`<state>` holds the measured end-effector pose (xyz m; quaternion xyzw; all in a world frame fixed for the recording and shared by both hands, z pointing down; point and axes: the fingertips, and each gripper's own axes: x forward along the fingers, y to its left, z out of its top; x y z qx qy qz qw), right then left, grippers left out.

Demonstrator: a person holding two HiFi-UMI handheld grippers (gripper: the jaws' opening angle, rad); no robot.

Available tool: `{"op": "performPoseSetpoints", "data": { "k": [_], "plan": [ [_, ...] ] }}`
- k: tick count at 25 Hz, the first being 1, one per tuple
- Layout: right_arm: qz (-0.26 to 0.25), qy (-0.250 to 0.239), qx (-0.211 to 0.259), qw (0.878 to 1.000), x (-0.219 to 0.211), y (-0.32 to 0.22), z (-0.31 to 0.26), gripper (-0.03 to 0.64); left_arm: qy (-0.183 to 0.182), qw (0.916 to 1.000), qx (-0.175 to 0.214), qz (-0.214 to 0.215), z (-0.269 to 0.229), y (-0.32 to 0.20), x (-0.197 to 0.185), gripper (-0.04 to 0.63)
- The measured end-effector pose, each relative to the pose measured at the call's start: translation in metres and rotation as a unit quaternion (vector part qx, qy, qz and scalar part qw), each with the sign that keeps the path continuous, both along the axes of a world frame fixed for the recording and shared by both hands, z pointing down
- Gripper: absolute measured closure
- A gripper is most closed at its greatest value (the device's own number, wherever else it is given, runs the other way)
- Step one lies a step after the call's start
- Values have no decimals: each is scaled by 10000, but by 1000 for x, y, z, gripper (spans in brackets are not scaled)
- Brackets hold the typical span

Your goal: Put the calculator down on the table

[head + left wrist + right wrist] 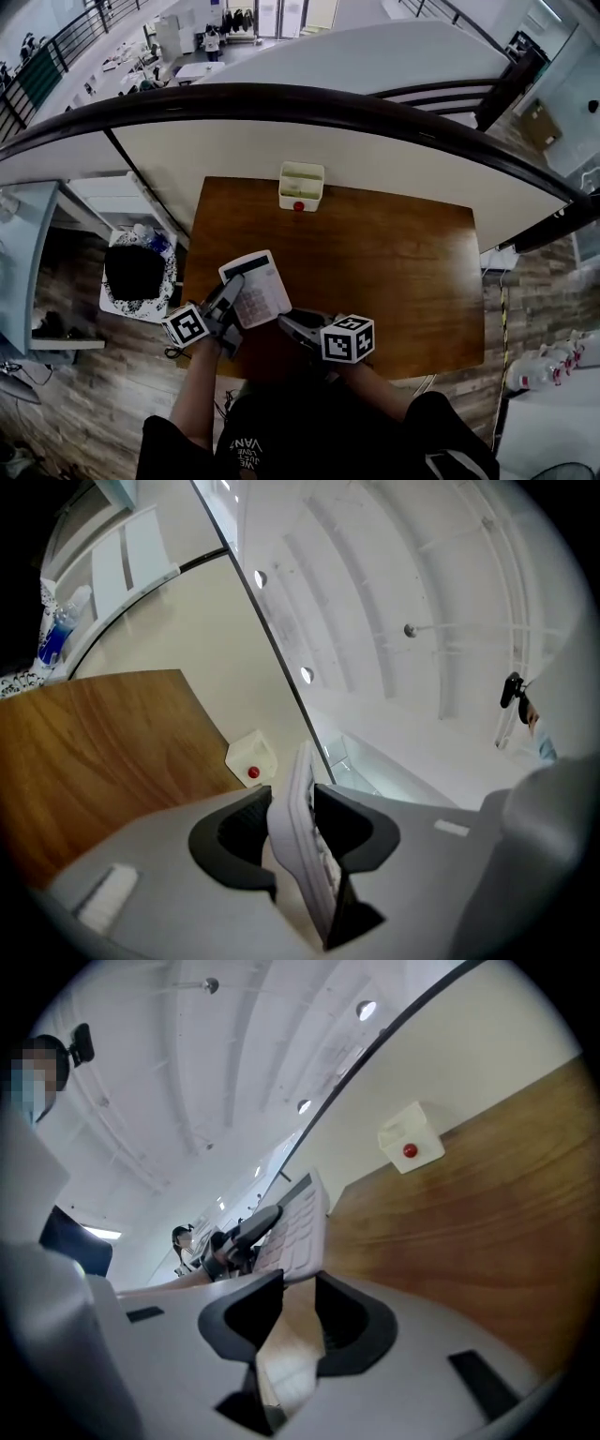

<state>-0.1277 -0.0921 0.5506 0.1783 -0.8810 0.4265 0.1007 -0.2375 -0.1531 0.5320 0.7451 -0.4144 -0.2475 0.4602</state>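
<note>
Both grippers hold a white calculator (255, 286) with grey keys over the near left part of the brown wooden table (394, 272). My left gripper (228, 298) grips its left edge. In the left gripper view the calculator (298, 808) shows edge-on, pinched between the jaws of the left gripper (292, 801). My right gripper (287, 321) is at the near right corner. In the right gripper view the calculator (300, 1222) runs away from the right gripper (298, 1290), with its corner between the jaws. Whether it touches the table I cannot tell.
A small white box with a red button (301, 186) stands at the table's far edge, against a curved white wall topped by a dark rail (309, 101). Left of the table is a small stand with a black object (136, 274). Wooden floor surrounds the table.
</note>
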Motion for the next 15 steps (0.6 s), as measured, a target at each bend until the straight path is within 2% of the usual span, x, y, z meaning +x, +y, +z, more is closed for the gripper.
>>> {"op": "performPoseSetpoints", "data": {
  "k": [9,15],
  "plan": [
    [671,58,-195,9975,-37,-43,28,503,-284,9976,-148,612,28,-55,-30,463],
    [1085,112,-401,9932,-51,-79,52,503,-540,9945,-57,892,43,-97,-41,463]
  ]
}}
